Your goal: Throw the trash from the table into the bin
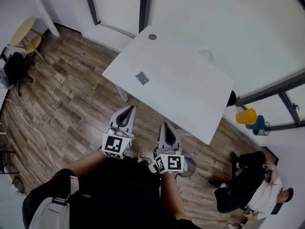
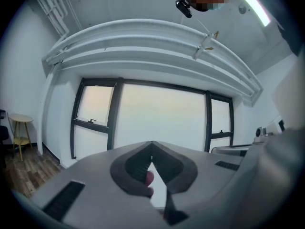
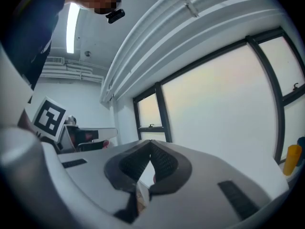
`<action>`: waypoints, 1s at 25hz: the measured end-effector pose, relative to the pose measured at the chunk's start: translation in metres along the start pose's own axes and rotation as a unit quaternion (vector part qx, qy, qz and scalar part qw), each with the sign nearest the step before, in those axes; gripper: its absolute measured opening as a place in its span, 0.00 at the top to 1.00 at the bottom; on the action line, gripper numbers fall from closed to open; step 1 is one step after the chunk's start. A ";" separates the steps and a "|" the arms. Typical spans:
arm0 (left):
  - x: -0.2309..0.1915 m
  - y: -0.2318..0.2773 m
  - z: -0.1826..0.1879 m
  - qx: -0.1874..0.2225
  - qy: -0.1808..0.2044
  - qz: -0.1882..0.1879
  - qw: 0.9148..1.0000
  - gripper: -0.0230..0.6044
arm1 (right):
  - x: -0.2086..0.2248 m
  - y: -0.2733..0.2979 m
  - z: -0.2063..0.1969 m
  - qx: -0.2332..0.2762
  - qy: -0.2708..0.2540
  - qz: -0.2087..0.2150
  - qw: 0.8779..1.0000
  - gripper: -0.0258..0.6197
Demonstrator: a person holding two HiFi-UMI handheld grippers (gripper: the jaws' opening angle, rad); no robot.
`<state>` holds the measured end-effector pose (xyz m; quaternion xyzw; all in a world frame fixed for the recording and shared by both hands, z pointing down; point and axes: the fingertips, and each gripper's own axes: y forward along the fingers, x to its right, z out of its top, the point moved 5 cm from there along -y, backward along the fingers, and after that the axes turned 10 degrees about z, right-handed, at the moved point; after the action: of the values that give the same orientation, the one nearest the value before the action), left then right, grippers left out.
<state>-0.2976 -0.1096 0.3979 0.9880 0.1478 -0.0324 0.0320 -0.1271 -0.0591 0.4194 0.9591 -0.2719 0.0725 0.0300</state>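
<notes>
Head view: left tongs (image 1: pixel 128 110) and right tongs (image 1: pixel 164 126), each with jaws closed together, side by side just before the white table (image 1: pixel 190 89).

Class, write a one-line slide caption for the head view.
Both shut, the left gripper and right gripper held side by side above the wood floor, facing the white table.

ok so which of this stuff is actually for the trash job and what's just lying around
Job: small grey scrap on the white table; round container on the floor, possibly the bin; left gripper; right gripper.
Lying about: yellow cup; blue cup; yellow stool.
</notes>
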 end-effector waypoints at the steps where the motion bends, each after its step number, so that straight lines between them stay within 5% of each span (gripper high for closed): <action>1: -0.014 0.007 0.000 0.000 -0.001 0.000 1.000 0.97 | -0.003 0.013 -0.003 -0.009 0.002 0.006 1.000 0.95; 6: -0.072 0.048 0.002 0.013 0.024 -0.019 0.999 0.97 | -0.002 0.084 -0.030 -0.071 0.006 -0.013 0.997 0.95; 16: -0.175 0.104 0.009 -0.012 0.014 -0.023 1.000 0.97 | 0.034 0.215 -0.065 -0.209 0.018 -0.006 0.978 0.95; 21: -0.187 0.125 0.010 -0.007 -0.002 0.013 1.000 0.97 | 0.051 0.264 -0.110 -0.329 0.004 0.049 0.943 0.64; 25: -0.191 0.124 -0.004 -0.040 -0.016 0.033 0.999 0.97 | 0.071 0.303 -0.151 -0.412 -0.037 0.092 0.906 0.56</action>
<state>-0.4428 -0.2832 0.4225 0.9896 0.1161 -0.0410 0.0750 -0.2451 -0.3388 0.5854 0.8341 -0.3652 -0.0796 0.4058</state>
